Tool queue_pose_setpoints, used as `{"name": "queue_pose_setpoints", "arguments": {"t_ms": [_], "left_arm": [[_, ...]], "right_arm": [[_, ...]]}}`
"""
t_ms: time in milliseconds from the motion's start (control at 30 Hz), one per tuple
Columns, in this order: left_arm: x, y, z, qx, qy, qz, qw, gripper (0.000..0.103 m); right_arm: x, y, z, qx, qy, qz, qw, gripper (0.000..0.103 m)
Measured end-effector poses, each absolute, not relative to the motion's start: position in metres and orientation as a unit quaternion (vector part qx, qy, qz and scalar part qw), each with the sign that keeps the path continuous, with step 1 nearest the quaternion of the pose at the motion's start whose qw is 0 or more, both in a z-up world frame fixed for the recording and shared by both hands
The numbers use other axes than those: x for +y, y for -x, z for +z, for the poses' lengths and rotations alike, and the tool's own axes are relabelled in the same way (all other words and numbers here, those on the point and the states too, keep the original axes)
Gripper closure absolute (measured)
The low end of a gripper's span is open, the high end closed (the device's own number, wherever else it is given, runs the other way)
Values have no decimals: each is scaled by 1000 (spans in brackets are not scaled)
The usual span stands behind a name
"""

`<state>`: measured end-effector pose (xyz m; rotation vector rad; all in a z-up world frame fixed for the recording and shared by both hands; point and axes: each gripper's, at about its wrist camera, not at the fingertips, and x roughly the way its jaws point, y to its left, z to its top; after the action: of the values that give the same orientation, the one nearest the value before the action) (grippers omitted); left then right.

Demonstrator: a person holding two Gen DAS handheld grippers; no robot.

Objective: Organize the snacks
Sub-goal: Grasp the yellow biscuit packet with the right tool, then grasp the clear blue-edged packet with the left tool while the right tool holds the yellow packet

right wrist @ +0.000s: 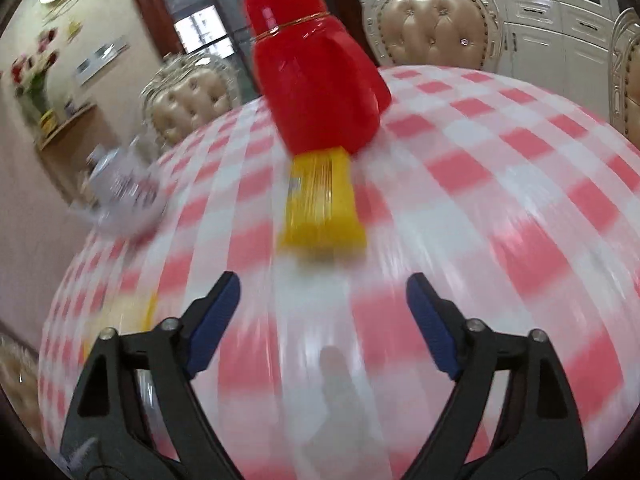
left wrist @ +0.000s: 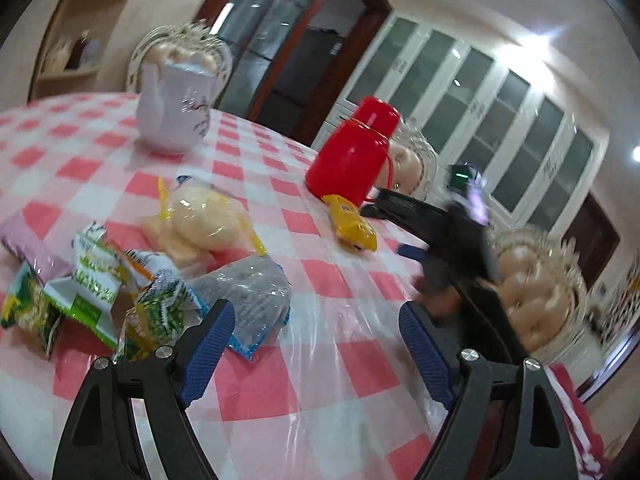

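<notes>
Several snack packets lie on the red-checked tablecloth. In the left wrist view a pile sits at the left: green packets, a pale yellow bag, a grey-blue packet and a lilac packet. A yellow packet lies alone by the red flask. My left gripper is open and empty, just right of the pile. In the right wrist view my right gripper is open and empty, just short of the yellow packet. It also shows blurred in the left wrist view.
A white teapot stands at the far side of the table, also seen blurred in the right wrist view. The red flask stands right behind the yellow packet. Padded chairs ring the table. The table edge is close on the right.
</notes>
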<state>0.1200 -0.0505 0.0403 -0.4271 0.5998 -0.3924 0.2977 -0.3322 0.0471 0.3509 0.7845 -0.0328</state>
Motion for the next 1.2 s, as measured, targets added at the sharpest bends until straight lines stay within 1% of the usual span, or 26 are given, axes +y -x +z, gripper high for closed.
{"name": "queue_pose_setpoints", "arguments": {"t_ms": [67, 167, 267, 300, 333, 367, 400, 500, 633, 767, 867, 1000, 1100, 1200], "left_arm": [[-46, -122, 39, 292, 223, -188, 911, 18], [-40, -124, 36, 296, 242, -176, 907, 17], [-37, -125, 35, 298, 251, -169, 906, 17], [-37, -125, 35, 297, 251, -167, 906, 17], [-36, -124, 35, 297, 251, -166, 906, 16], [-37, -124, 35, 300, 247, -166, 906, 16], [-38, -125, 35, 303, 242, -164, 907, 16], [-41, -128, 33, 312, 226, -161, 908, 16], [-56, -137, 26, 349, 183, -169, 903, 16], [-75, -140, 25, 365, 131, -181, 904, 16], [-79, -150, 24, 374, 110, -198, 899, 16], [-82, -172, 24, 385, 61, -196, 900, 16], [-84, -188, 24, 384, 3, -197, 902, 16], [-87, -206, 17, 404, -56, -209, 889, 16]], "right_arm": [[-328, -332, 42, 402, -157, -31, 901, 11], [-313, -373, 29, 440, -102, -70, 889, 11], [-305, -385, 12, 463, -74, -92, 879, 11], [-301, -383, 11, 458, -56, -98, 882, 13], [-297, -380, 12, 456, -45, -90, 884, 24], [-292, -375, 15, 454, -33, -77, 887, 44], [-288, -369, 17, 453, -17, -69, 889, 50], [-285, -335, 22, 458, -15, -39, 888, 50], [-291, -242, 27, 457, -56, 1, 888, 51], [-299, -141, 34, 432, -108, 16, 895, 51], [-292, -92, 40, 423, -121, 23, 898, 51], [-283, -54, 39, 418, -144, 19, 897, 51], [-274, -60, 41, 423, -135, 31, 895, 51], [-273, -64, 42, 424, -134, 36, 895, 51]]}}
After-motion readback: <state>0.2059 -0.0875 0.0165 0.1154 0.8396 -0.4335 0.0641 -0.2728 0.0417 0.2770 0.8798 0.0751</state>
